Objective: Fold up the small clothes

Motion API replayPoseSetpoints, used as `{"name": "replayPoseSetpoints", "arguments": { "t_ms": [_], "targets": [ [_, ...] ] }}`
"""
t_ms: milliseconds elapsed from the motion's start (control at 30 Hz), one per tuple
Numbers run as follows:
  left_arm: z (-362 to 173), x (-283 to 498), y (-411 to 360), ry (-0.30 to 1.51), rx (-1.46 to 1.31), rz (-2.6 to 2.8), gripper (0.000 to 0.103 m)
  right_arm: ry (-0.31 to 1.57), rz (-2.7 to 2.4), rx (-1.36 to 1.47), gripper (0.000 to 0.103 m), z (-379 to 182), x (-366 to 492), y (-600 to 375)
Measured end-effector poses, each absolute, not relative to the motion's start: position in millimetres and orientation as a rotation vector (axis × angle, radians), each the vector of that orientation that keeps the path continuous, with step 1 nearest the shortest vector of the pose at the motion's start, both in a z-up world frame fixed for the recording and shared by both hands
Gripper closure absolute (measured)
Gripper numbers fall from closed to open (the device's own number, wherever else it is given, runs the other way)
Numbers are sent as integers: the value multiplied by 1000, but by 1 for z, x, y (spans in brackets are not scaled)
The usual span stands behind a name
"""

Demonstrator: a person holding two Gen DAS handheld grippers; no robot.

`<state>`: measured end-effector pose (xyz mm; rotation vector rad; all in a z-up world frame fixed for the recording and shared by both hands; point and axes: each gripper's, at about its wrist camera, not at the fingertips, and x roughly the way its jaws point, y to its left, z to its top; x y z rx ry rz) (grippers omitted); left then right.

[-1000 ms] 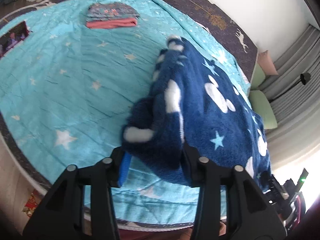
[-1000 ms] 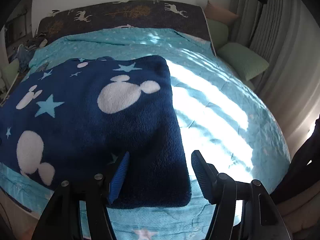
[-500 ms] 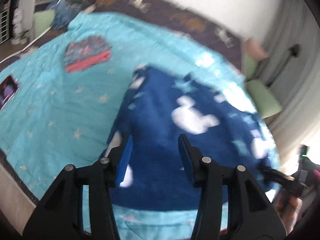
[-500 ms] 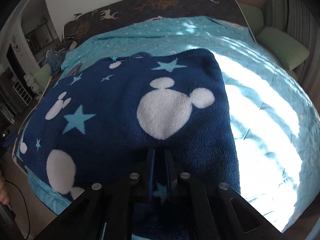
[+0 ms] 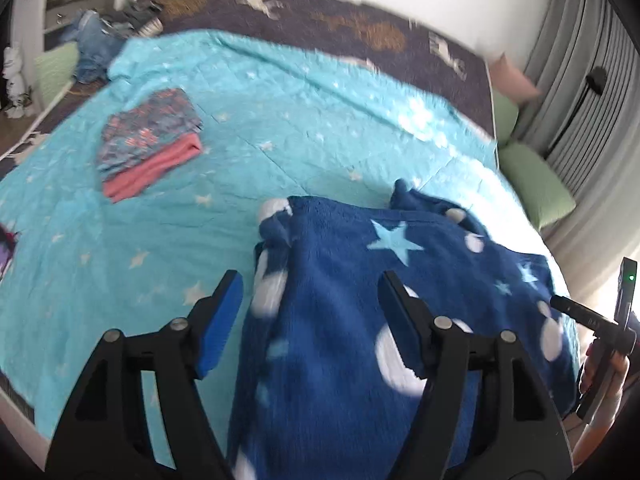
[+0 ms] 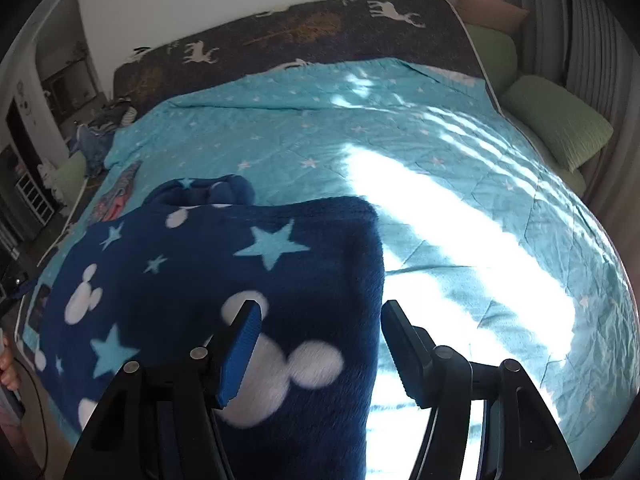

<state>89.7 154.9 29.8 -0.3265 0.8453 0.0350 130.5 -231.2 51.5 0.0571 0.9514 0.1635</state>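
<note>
A navy fleece garment (image 5: 360, 280) (image 6: 200, 272) with white mouse heads and pale blue stars lies folded on the teal star quilt (image 5: 120, 240) (image 6: 440, 160). My left gripper (image 5: 310, 300) hovers over its left edge. Its jaws are opening; the fleece lies under the gap and the pads do not press on it. My right gripper (image 6: 320, 320) hovers over the garment's right edge. Its jaws are also opening, with the fleece edge below and nothing pinched. A hood or sleeve is bunched at the far end of the garment.
A folded patterned piece with a pink band (image 5: 148, 140) (image 6: 116, 196) lies on the quilt to the far left. Green pillows (image 5: 536, 184) (image 6: 556, 120) sit at the right by grey curtains. A hand holding a black handle (image 5: 600, 332) shows at the right edge.
My left gripper let go of the bunched fleece and drew back, its jaws wider. My right gripper shut over the fleece half a second ago and stands open again, shifted right.
</note>
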Motion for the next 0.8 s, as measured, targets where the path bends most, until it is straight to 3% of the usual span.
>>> {"name": "replayPoseSetpoints", "arguments": {
  "t_ms": [133, 167, 200, 233, 300, 333, 500, 600, 700, 800],
  "targets": [
    [-2, 131, 172, 951, -431, 3, 36, 1045, 167, 243, 39, 29, 161, -259],
    [-8, 137, 177, 961, -465, -7, 42, 1061, 177, 291, 39, 25, 168, -264],
    [-11, 141, 179, 964, -493, -23, 59, 1070, 187, 322, 39, 22, 174, -266],
    [-12, 142, 182, 958, -515, -32, 68, 1073, 199, 334, 42, 21, 179, -266],
    [-8, 136, 183, 906, -544, -80, 78, 1057, 230, 332, 83, 22, 185, -261],
    [-3, 132, 183, 879, -554, -105, 80, 1042, 233, 328, 93, 26, 187, -259],
    [35, 102, 187, 693, -586, -229, 81, 860, 324, 322, 94, 72, 173, -251],
    [31, 112, 192, 705, -537, -167, 80, 784, 333, 290, 94, 92, 163, -250],
    [-16, 140, 202, 873, -534, -66, 78, 879, 239, 230, 93, 63, 184, -251],
    [-40, 142, 208, 931, -630, -56, 72, 1065, 116, 200, 82, 14, 201, -258]
  ]
}}
